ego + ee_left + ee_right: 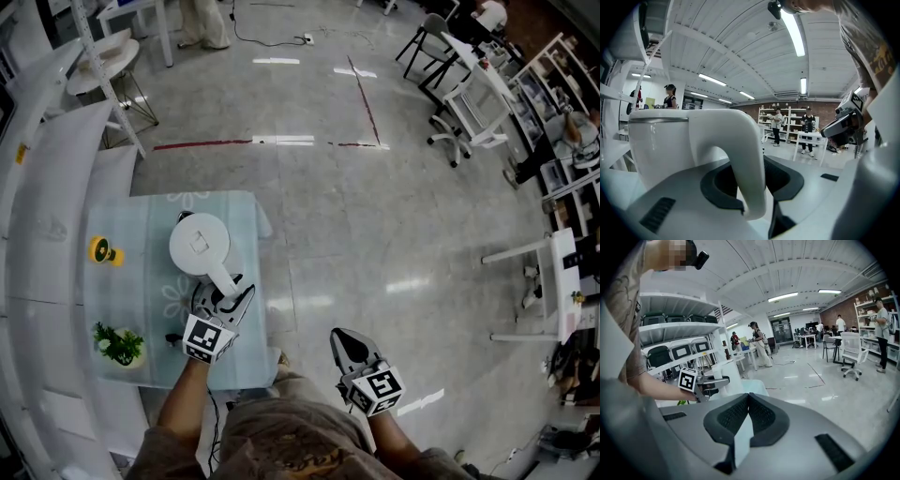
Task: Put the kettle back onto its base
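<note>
A white kettle (199, 246) stands upright on the small table (246, 214) with the pale blue cloth; whatever is under it is hidden. Its handle (223, 279) points toward me. My left gripper (228, 302) is shut on that handle. In the left gripper view the curved white handle (743, 159) runs between the dark pads (712, 187), with the kettle body (658, 145) just beyond. My right gripper (347, 345) hangs over the floor to the right of the table, jaws shut and holding nothing. The right gripper view shows its pads (761, 418) meeting, and the left gripper (707, 383) at the kettle (724, 376).
On the cloth's left side sit a small yellow object (103, 250) and a green plant on a dish (119, 345). White shelving (37, 187) lines the left. Desks and chairs (469, 103) stand far right. People walk in the background.
</note>
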A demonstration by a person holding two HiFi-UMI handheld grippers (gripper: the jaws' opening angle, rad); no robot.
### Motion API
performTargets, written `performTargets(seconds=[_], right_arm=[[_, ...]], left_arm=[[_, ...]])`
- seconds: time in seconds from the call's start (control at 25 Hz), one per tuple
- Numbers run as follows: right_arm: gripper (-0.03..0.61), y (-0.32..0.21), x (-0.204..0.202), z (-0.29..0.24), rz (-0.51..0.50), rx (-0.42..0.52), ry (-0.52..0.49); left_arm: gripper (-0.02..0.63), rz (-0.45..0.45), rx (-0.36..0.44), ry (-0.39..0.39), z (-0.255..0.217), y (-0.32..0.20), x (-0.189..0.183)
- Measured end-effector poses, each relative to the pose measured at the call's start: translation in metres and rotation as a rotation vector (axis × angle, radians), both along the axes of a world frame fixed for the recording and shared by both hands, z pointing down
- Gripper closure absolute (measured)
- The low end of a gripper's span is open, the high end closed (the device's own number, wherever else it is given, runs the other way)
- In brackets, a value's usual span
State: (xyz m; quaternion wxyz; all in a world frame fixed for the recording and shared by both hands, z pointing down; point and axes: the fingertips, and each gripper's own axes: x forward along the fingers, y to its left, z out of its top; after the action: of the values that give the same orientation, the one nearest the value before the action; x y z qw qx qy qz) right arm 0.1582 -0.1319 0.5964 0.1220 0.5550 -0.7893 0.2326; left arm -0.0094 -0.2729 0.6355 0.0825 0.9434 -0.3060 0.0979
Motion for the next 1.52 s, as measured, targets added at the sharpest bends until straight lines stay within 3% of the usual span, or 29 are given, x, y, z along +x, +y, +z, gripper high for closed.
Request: performTargets(seconds=[0.72, 1.16, 1.52], right_arm=[[0.580, 0.025, 0.003, -0.001, 0.010, 0.008, 0.003], [0.580, 0.032, -0.014, -0.003, -0.022, 0.031, -0.013], [0.580, 0.009, -0.042, -0.025, -0.119, 0.106, -0.039]], left_arm=[[0.460, 0.021, 0.050, -0.133, 0.023, 0.023, 0.009], [0.413, -0.012, 0.018, -0.135, 0.010, 0.035, -0.019], [0.411, -0.094, 0.005, -0.077, -0.054, 0.054, -0.053]])
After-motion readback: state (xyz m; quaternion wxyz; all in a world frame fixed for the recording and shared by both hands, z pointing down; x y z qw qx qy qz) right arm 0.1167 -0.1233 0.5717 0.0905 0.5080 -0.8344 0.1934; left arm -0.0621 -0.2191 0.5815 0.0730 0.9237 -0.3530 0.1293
